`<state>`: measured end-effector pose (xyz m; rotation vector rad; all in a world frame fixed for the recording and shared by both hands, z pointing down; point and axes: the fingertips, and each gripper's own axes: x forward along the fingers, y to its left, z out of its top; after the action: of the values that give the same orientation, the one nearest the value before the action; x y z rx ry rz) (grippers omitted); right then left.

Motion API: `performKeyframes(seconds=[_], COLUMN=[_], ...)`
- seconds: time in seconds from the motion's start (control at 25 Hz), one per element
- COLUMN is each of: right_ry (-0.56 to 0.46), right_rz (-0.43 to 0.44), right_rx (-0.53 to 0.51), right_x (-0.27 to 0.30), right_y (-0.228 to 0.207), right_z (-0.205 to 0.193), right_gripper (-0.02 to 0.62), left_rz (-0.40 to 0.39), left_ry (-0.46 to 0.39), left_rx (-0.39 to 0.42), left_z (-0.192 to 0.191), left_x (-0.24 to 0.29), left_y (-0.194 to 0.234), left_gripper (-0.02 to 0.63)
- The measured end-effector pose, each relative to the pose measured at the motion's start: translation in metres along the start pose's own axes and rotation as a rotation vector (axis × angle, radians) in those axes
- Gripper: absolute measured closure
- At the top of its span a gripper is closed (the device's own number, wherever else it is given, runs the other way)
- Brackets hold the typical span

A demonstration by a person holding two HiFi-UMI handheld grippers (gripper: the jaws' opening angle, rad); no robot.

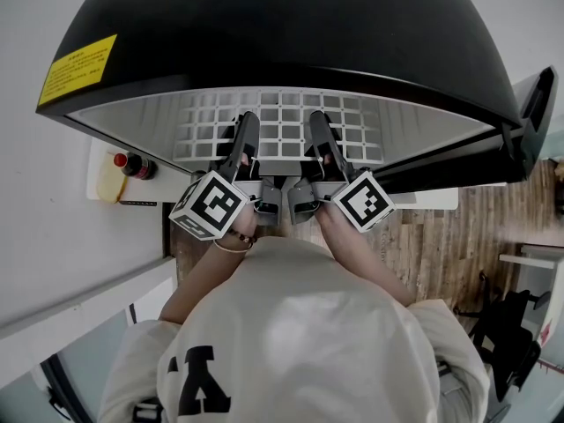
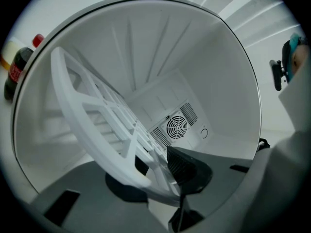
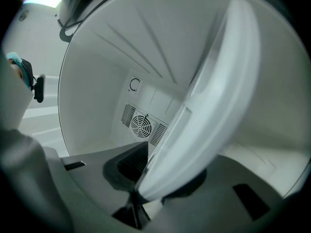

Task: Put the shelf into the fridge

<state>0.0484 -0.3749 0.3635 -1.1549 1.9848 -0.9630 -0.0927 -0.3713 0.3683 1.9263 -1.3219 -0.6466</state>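
Note:
A white grid shelf (image 1: 282, 129) lies level inside the open black mini fridge (image 1: 282, 33). My left gripper (image 1: 244, 144) and right gripper (image 1: 320, 144) reach in side by side, each shut on the shelf's front edge. In the left gripper view the shelf (image 2: 97, 115) runs slantwise from between the dark jaws of the left gripper (image 2: 158, 174) towards the fridge's back wall. In the right gripper view the shelf's edge (image 3: 214, 106) is clamped in the right gripper (image 3: 155, 178) and hides much of the interior. The round fan grille (image 2: 176, 127) shows on the back wall.
The fridge door stands open at the left, with a cola bottle (image 1: 134, 164) and a yellow item (image 1: 110, 185) in its rack. A yellow label (image 1: 77, 69) is on the fridge top. Wooden floor (image 1: 458, 245) lies to the right. The white ribbed side walls are close round the shelf.

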Motion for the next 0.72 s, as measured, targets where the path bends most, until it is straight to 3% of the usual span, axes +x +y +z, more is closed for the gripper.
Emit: performKeyframes(seconds=[0.72], right_ry=[0.001], right_rz=[0.004], right_rx=[-0.010], right_x=[0.0081], right_y=[-0.0020], right_z=[0.0031], right_gripper=[0.494], left_rz=[0.000], left_ry=[-0.001], left_rx=[0.004], left_z=[0.0022], left_x=[0.0082], left_y=[0.0017], left_gripper=[0.495])
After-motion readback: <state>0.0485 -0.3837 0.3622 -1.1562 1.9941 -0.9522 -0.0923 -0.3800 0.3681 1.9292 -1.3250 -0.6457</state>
